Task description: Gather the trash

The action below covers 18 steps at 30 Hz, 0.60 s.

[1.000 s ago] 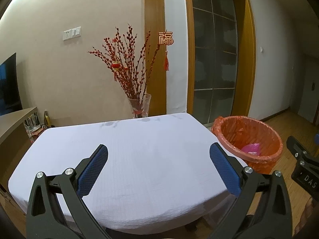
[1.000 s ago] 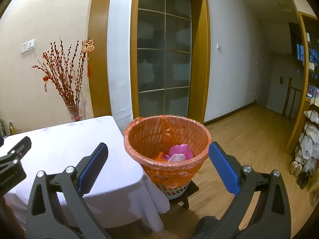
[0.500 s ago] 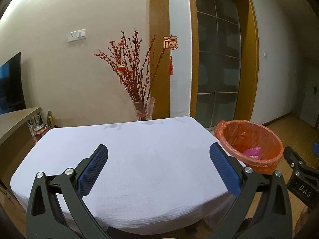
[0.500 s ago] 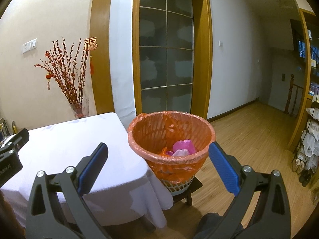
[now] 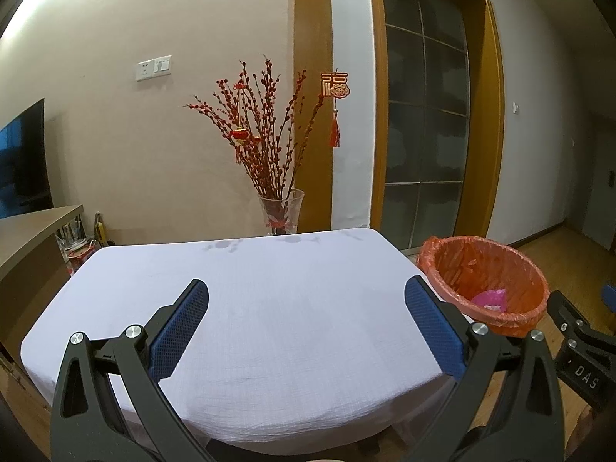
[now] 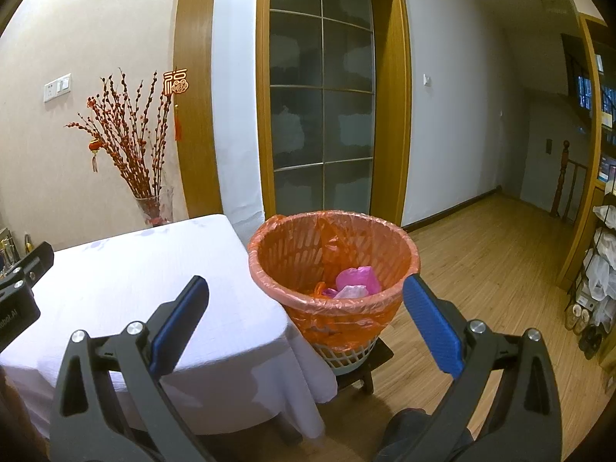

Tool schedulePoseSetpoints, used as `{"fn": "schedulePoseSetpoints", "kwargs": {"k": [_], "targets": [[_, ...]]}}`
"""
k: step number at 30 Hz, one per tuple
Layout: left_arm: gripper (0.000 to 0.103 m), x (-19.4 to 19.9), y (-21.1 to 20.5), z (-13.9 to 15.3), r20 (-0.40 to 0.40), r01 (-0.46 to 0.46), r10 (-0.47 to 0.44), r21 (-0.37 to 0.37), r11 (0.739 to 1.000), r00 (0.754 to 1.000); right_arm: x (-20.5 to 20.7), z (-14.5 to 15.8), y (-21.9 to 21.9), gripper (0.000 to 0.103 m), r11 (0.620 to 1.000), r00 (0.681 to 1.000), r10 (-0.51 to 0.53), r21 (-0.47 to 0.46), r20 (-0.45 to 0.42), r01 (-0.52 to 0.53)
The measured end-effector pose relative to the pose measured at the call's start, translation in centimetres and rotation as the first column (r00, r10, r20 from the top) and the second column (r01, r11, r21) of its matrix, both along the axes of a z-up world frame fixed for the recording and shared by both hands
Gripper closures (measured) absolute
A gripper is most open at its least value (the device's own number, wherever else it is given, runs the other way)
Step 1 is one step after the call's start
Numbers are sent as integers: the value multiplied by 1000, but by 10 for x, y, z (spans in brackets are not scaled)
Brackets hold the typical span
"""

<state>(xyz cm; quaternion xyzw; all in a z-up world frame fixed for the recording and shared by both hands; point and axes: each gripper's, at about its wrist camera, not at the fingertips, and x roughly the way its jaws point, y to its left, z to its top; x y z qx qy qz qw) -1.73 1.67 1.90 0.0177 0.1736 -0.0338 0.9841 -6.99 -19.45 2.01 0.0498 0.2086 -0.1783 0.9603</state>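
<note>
A waste basket lined with an orange bag (image 6: 333, 265) stands on a small dark stool right of the table; it also shows in the left wrist view (image 5: 483, 279). Pink and white crumpled trash (image 6: 356, 283) lies inside it. My left gripper (image 5: 306, 329) is open and empty above the white tablecloth (image 5: 269, 308). My right gripper (image 6: 306, 325) is open and empty, held in front of the basket, near the table's right corner (image 6: 215, 331). No loose trash shows on the cloth.
A glass vase of red berry branches (image 5: 279, 208) stands at the table's far edge by the wall. A wooden cabinet (image 5: 27, 238) is at the left. A glass-panelled door (image 6: 321, 115) and wood floor (image 6: 481, 254) lie to the right, with a shoe rack (image 6: 598, 281) at far right.
Both grippers have pulled back and risen a little, so the table and basket look lower and farther. Both stay open and empty.
</note>
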Motion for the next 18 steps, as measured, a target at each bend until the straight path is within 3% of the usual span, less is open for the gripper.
{"fn": "schedulePoseSetpoints", "kwargs": {"k": [18], "targets": [[2,1,-1,-1,-9,1,-1,0,1000,1000,2,0,-3,4,1000,1000,3,-2,0,-3]]}}
